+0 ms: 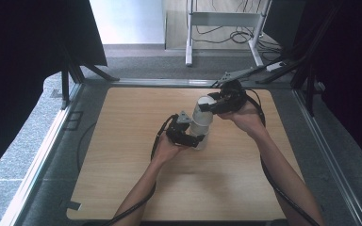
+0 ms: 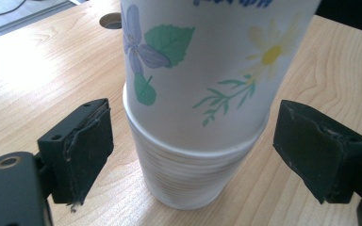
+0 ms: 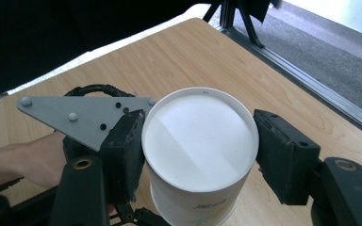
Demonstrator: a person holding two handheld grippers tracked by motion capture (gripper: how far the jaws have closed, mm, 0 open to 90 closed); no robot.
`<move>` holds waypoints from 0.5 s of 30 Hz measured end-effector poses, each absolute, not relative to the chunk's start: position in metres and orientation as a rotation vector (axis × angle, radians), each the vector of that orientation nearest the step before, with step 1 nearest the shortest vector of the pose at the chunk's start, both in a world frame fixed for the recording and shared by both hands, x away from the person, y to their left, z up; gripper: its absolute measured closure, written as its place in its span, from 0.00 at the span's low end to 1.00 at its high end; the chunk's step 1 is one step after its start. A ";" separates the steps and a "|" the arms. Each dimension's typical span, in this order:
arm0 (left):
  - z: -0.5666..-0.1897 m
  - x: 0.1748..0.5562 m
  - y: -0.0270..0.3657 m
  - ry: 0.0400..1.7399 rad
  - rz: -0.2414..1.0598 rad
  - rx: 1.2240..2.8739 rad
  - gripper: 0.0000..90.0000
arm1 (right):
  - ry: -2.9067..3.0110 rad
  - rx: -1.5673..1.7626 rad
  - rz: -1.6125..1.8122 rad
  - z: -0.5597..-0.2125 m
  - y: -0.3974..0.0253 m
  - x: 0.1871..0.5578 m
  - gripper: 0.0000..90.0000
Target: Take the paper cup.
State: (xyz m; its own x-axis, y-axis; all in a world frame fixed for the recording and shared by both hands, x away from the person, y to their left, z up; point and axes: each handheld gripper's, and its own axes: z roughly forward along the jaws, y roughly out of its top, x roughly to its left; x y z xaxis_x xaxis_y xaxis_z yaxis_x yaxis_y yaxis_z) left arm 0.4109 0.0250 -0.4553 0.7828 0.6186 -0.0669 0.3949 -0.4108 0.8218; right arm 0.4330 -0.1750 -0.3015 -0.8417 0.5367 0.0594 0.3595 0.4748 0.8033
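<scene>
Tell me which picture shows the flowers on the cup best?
The left gripper view: the flowered cup is close, its purple flower, green leaves and yellow daisy clear. The right gripper view looks down on its white upturned bottom. The high view shows it small.

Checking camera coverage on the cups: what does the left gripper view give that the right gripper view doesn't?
Left gripper view: the flower and leaf print on the upper cup, and the seam where it sits over the ribbed lower cup, with the open jaws apart from the cup walls.

Right gripper view: the upturned white base of the upper cup from above, one pad touching its rim, plus the left gripper's grey plate.

Both: the cup stack standing between black jaws on the wooden table.
</scene>
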 end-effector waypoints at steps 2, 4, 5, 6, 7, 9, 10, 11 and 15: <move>-0.455 0.410 0.026 0.755 0.303 2.051 0.14 | 2.517 0.774 1.303 -0.298 -0.176 0.432 0.41; -0.453 0.409 0.027 0.762 0.303 2.048 0.14 | 2.516 0.772 1.305 -0.296 -0.176 0.431 0.41; -0.452 0.409 0.028 0.758 0.306 2.051 0.14 | 2.514 0.772 1.305 -0.293 -0.177 0.430 0.41; -0.452 0.408 0.029 0.759 0.302 2.044 0.14 | 2.514 0.772 1.305 -0.293 -0.177 0.430 0.41; -0.451 0.407 0.029 0.754 0.299 2.045 0.14 | 2.514 0.769 1.310 -0.289 -0.178 0.428 0.41; -0.449 0.405 0.030 0.750 0.298 2.040 0.14 | 2.514 0.767 1.310 -0.288 -0.178 0.427 0.41; -0.448 0.404 0.031 0.747 0.297 2.041 0.14 | 2.515 0.763 1.312 -0.286 -0.179 0.425 0.41; -0.447 0.403 0.031 0.741 0.299 2.041 0.13 | 2.514 0.761 1.313 -0.285 -0.179 0.424 0.41; -0.443 0.398 0.033 0.725 0.309 2.048 0.11 | 2.513 0.750 1.315 -0.278 -0.181 0.418 0.41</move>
State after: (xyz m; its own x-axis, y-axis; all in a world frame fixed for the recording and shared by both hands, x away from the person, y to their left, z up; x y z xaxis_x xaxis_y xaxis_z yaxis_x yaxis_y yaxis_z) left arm 0.3975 0.0333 -0.4435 0.7957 0.6027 -0.0597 0.3738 -0.4112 0.8313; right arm 0.4175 -0.1814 -0.2784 -0.8492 0.5257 0.0496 0.3405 0.4734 0.8124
